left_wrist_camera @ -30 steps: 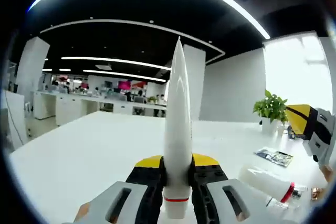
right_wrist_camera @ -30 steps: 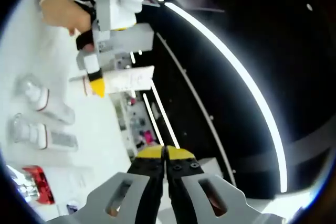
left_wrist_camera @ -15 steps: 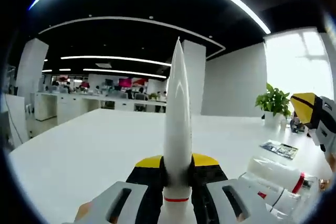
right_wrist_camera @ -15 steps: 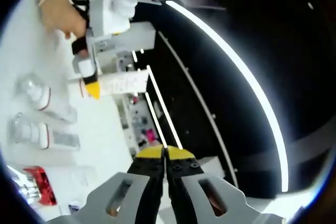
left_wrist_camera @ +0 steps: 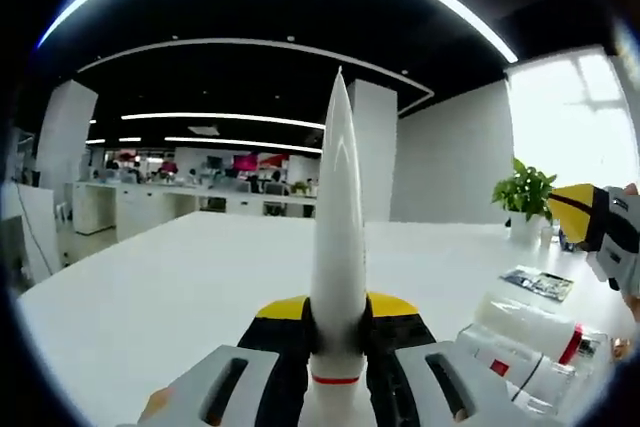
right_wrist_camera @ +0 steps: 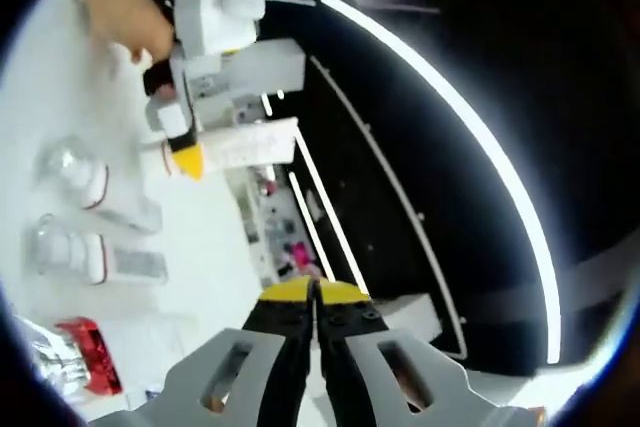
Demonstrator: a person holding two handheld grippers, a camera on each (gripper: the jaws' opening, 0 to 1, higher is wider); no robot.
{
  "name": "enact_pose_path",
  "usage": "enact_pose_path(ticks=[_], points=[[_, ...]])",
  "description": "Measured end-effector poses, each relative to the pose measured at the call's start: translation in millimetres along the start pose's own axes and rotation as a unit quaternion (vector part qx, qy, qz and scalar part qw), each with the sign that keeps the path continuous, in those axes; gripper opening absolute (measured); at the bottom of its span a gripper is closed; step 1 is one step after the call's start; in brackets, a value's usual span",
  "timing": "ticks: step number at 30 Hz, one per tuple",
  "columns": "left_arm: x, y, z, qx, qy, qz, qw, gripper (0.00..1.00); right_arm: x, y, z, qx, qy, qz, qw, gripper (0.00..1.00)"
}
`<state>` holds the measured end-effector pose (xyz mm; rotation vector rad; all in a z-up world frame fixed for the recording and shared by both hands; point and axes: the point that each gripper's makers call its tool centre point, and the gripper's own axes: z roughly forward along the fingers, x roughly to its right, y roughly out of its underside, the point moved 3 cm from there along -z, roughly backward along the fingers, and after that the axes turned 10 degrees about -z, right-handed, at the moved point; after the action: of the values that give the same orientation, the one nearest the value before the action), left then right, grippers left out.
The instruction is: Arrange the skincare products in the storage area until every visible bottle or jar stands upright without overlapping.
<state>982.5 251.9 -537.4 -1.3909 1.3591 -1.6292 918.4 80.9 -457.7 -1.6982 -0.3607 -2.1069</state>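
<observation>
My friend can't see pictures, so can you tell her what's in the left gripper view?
The left hand-held gripper holds a tall white tube, pointed end away from the camera, above a white table. At lower right, clear bottles with white-and-red collars lie on their sides, with a potted plant behind.

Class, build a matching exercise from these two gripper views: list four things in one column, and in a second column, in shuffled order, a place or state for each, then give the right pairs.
Things:
1. white tube
2. potted plant
3. right gripper
4. bottles with red bands

Places or states:
A. lying on their sides on the table
B. shut, holding nothing
C. clamped in the left gripper, pointing away from it
D. standing at the table's far edge, by the bright window

Pairs: 1-C, 2-D, 3-B, 4-A
</observation>
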Motion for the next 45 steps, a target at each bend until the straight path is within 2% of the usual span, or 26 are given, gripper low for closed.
enact_pose_path(ticks=[3,6,7,8,14,18,20,27,30,35,37,41,45], points=[[3.1,2.0,-4,0.001,-0.005,0.013,0.9999,0.18,-2,2.1,3,-0.007,-0.002,-0.007,1.0000,0.00],[6.2,4.0,-8,0.004,-0.009,0.033,0.9994,0.18,-1,-1.7,2,-0.001,-0.003,-0.006,1.0000,0.00],[7.0,4.8,-9,0.004,-0.011,0.036,0.9993,0.19,1,-3.2,2,0.004,0.004,-0.009,0.9999,0.00],[7.4,5.2,-10,0.003,-0.011,0.041,0.9991,0.19,4,-2.5,0,0.000,0.015,0.007,0.9999,0.00],[1.6,5.9,-18,-0.001,-0.019,0.021,0.9996,0.19,5,-2.7,1,-0.005,0.014,0.000,0.9999,0.00],[3.7,6.9,-16,-0.004,-0.020,0.038,0.9991,0.19,5,-3.0,1,-0.007,0.014,-0.012,0.9998,0.00],[5.2,8.0,-16,-0.002,-0.023,0.048,0.9986,0.20,3,-2.0,3,-0.014,0.010,-0.032,0.9993,0.00],[5.0,8.0,-14,0.000,-0.018,0.058,0.9982,0.21,-2,0.8,5,-0.021,-0.008,-0.021,0.9995,0.00],[4.9,8.1,-13,-0.001,-0.019,0.062,0.9979,0.22,-8,9.7,3,-0.057,-0.029,0.047,0.9969,0.00],[5.0,8.1,-13,-0.001,-0.019,0.063,0.9978,0.22,-10,20.5,23,-0.063,-0.034,0.071,0.9949,0.00],[5.1,8.1,-13,-0.002,-0.020,0.066,0.9977,0.22,-10,17.6,19,-0.052,-0.024,0.062,0.9965,0.00],[5.0,8.1,-12,-0.003,-0.022,0.071,0.9972,0.22,-9,20.4,17,-0.060,-0.019,0.043,0.9971,0.00],[6.7,7.9,-13,-0.010,-0.014,0.066,0.9977,0.22,-13,22.0,24,-0.053,-0.024,0.035,0.9977,0.00]])
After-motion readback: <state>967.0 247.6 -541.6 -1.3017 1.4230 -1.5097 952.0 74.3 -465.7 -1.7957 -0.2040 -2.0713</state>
